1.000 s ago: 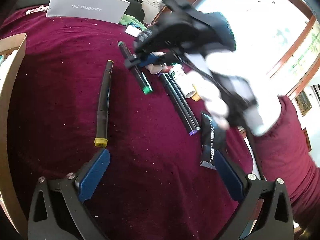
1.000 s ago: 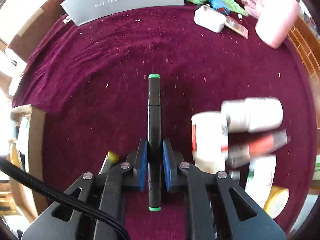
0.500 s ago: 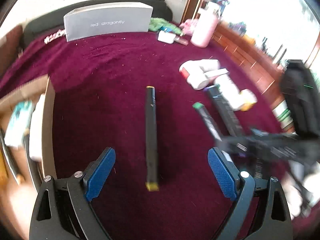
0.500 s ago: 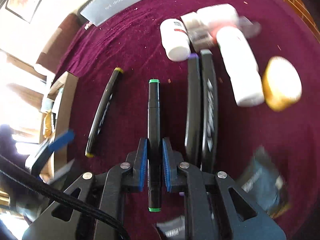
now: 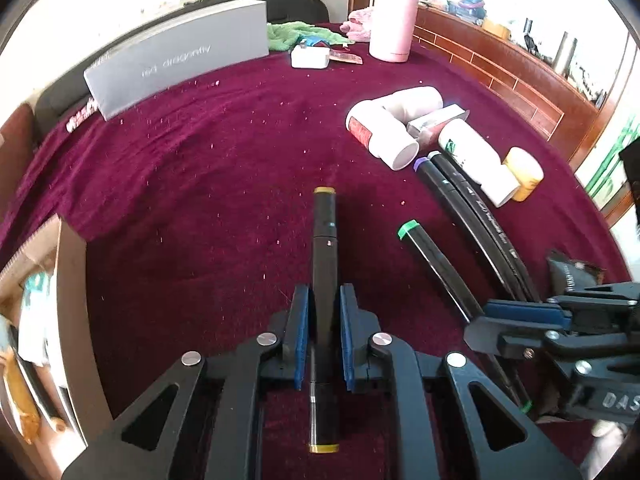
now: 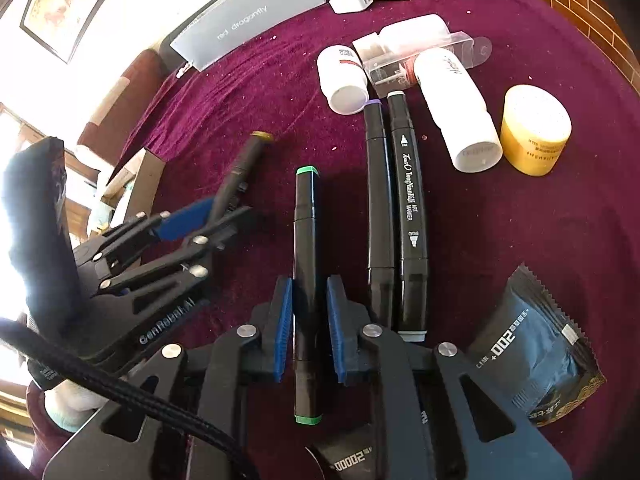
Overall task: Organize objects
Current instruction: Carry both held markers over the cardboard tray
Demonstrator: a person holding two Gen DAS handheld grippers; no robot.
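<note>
Clamping yellow-capped marker (image 5: 325,240) in left claw (image 5: 324,332), green-capped marker (image 6: 306,240) in right claw (image 6: 308,328), beside paired markers (image 6: 394,208) on bench (image 5: 200,184).

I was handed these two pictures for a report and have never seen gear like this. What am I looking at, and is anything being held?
There is no robot here: a person holds a two-fingered clamp in each hand, and a wide-angle camera on each one looks forward along its fingers. That gives two views of one table, covered in a dark red cloth.

In the left view, the left hand-held gripper is shut on a black marker with yellow ends. In the right view, the right hand-held gripper is shut on a black marker with green ends. Each gripper also shows at the edge of the other's view.

Two more black markers lie side by side on the cloth, with white bottles, a yellow jar, a dark foil packet and a grey box further back.
</note>
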